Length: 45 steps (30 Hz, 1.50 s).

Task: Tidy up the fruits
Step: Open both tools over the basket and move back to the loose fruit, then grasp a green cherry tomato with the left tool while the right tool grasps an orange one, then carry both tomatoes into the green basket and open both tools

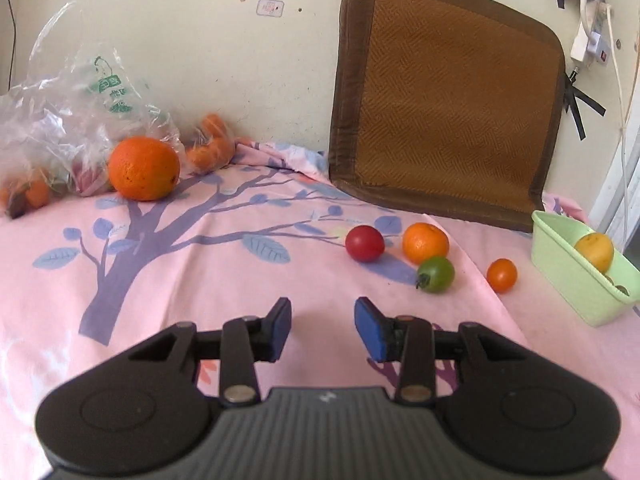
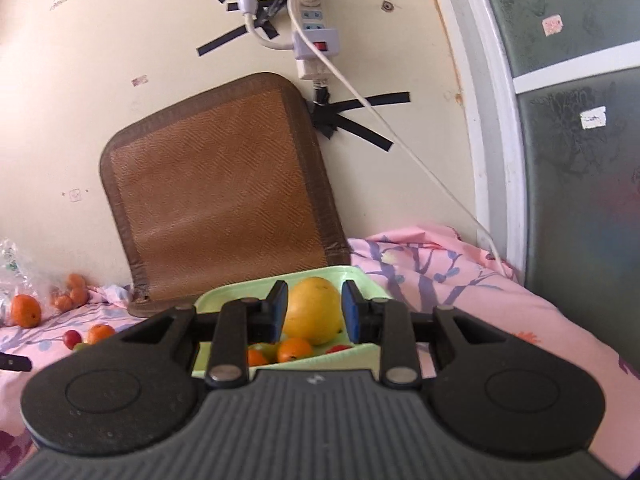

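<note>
The left gripper hangs over the pink tree-print bedsheet with its jaws apart and nothing between the blue pads. Ahead of it and to its right lie 4 loose fruits: a red tomato, a small orange, a green tomato touching that orange, and a small orange tomato a little apart. They look like the next things to collect, so the empty, parted jaws suit an approach. Farther right sits the green tub, the likely gathering place. Far ahead to the left, a big orange rests against a crumpled plastic bag.

The right gripper hovers just before the same tub, jaws parted. A large yellow fruit appears between its pads in this view, but it lies in the tub beyond them and gaps show on both sides, so I judge it released, not grasped. Small orange fruits lie below it in the tub. A woven brown cushion leans on the wall behind.
</note>
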### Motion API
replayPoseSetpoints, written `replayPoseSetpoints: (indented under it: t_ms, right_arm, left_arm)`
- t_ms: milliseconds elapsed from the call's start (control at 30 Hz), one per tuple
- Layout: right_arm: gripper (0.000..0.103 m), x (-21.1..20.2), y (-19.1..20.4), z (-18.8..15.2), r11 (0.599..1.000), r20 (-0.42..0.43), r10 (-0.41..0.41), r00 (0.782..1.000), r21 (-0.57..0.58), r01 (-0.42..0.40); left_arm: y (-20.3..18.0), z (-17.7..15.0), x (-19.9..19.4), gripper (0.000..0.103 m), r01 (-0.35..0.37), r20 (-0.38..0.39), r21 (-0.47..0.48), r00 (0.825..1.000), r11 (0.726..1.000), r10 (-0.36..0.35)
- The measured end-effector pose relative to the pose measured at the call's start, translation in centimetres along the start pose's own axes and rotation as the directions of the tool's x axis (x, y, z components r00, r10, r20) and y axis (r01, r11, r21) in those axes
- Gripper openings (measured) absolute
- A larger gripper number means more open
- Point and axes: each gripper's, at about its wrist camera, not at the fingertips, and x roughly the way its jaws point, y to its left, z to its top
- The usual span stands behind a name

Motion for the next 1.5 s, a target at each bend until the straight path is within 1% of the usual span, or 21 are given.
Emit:
replayPoseSetpoints:
  t_ms: [100,200,300,400,433,500,533,567,633,700,767,800,833,867,933,1000,1100,1200,1300,1400,1500]
  right_arm:
    - [0.032,-0.2,3.3,-0.6,0.995,-0.037,0.083,0.996,-0.050,-0.085]
    - [0.032,0.9,6.7,-1.5,0.978,-0.127,0.165,0.978,-0.108,-0.179]
    - [0.032,2.9,9.5,-2.1,0.956,-0.219,0.197,0.956,-0.171,-0.236]
    - [0.032,5.2,11.4,-2.1,0.940,-0.278,0.221,0.935,-0.196,-0.280]
    - [0.032,6.1,11.8,-2.0,0.937,-0.291,0.224,0.930,-0.198,-0.288]
    - [0.035,8.0,12.8,-2.0,0.934,-0.323,0.213,0.922,-0.211,-0.290]
    - [0.044,8.9,13.1,-2.1,0.933,-0.340,0.206,0.918,-0.215,-0.289]
    - [0.049,9.7,13.4,-2.2,0.934,-0.350,0.202,0.915,-0.213,-0.288]
    - [0.049,10.8,13.8,-2.4,0.932,-0.363,0.193,0.911,-0.222,-0.286]
    - [0.048,11.5,14.0,-2.6,0.934,-0.375,0.169,0.912,-0.235,-0.269]
    - [0.048,12.4,13.3,-2.6,0.949,-0.420,0.156,0.894,-0.188,-0.254]
    - [0.043,12.8,12.7,-2.5,0.953,-0.443,0.181,0.878,-0.143,-0.268]
    - [0.038,13.0,12.5,-2.6,0.952,-0.457,0.195,0.868,-0.123,-0.279]
    - [0.037,13.0,12.5,-2.6,0.952,-0.464,0.195,0.864,-0.121,-0.280]
    - [0.032,12.8,12.7,-2.7,0.947,-0.463,0.201,0.863,-0.132,-0.292]
    - [0.032,12.4,13.0,-2.8,0.942,-0.457,0.201,0.866,-0.153,-0.299]
    - [0.032,11.2,12.8,-3.0,0.938,-0.441,0.200,0.875,-0.171,-0.301]
    - [0.032,9.2,12.3,-3.4,0.938,-0.424,0.196,0.884,-0.183,-0.296]
    - [0.032,5.5,11.0,-3.8,0.932,-0.404,0.201,0.892,-0.202,-0.301]
    - [0.032,2.5,9.3,-4.2,0.936,-0.388,0.181,0.904,-0.216,-0.279]
    - [0.032,0.1,7.2,-4.6,0.953,-0.363,0.132,0.922,-0.210,-0.219]
  left_arm:
    - [-1.1,-0.1,0.2,0.037,0.010,-0.010,0.053,1.000,0.999,-0.009]
    - [-1.7,-0.6,-0.5,0.037,0.017,0.021,0.102,1.000,0.995,-0.019]
    - [-2.1,-0.8,-0.8,0.037,0.023,0.046,0.129,0.999,0.991,-0.029]
    - [-2.4,-0.7,-0.6,0.037,0.032,0.035,0.144,0.999,0.989,-0.037]
    - [-2.6,-0.6,-0.4,0.037,0.039,0.027,0.145,0.999,0.989,-0.044]
    - [-2.8,0.0,0.3,0.039,0.091,-0.002,0.117,0.996,0.989,-0.092]
    - [-3.0,0.3,0.8,0.041,0.112,-0.011,0.105,0.994,0.988,-0.111]
    - [-3.6,0.5,1.2,0.042,0.115,-0.012,0.112,0.993,0.987,-0.115]
    - [-4.9,0.9,2.1,0.047,0.094,0.004,0.158,0.995,0.983,-0.096]
    - [-6.1,1.4,3.1,0.046,0.086,0.005,0.189,0.996,0.978,-0.088]
    - [-6.7,1.8,4.3,0.046,0.075,-0.008,0.192,0.997,0.979,-0.074]
    - [-6.7,1.9,4.6,0.046,0.086,-0.013,0.188,0.996,0.979,-0.085]
    - [-6.6,2.0,4.9,0.044,0.109,-0.023,0.180,0.994,0.978,-0.107]
    - [-6.6,2.0,5.1,0.044,0.128,-0.039,0.176,0.992,0.976,-0.123]
    - [-6.7,1.9,5.4,0.037,0.157,-0.071,0.178,0.987,0.971,-0.146]
    - [-6.9,1.7,5.6,0.026,0.172,-0.101,0.191,0.983,0.966,-0.155]
    - [-7.0,1.5,5.2,0.025,0.171,-0.095,0.194,0.983,0.966,-0.155]
    - [-6.6,0.9,4.1,0.025,0.211,-0.097,0.154,0.975,0.965,-0.198]
    - [-7.1,-0.6,1.8,0.025,0.254,-0.089,0.154,0.966,0.955,-0.243]
    - [-8.7,-2.5,-0.9,0.025,0.302,-0.088,0.207,0.953,0.931,-0.290]
    - [-11.0,-4.2,-2.8,0.026,0.370,-0.120,0.260,0.929,0.892,-0.350]
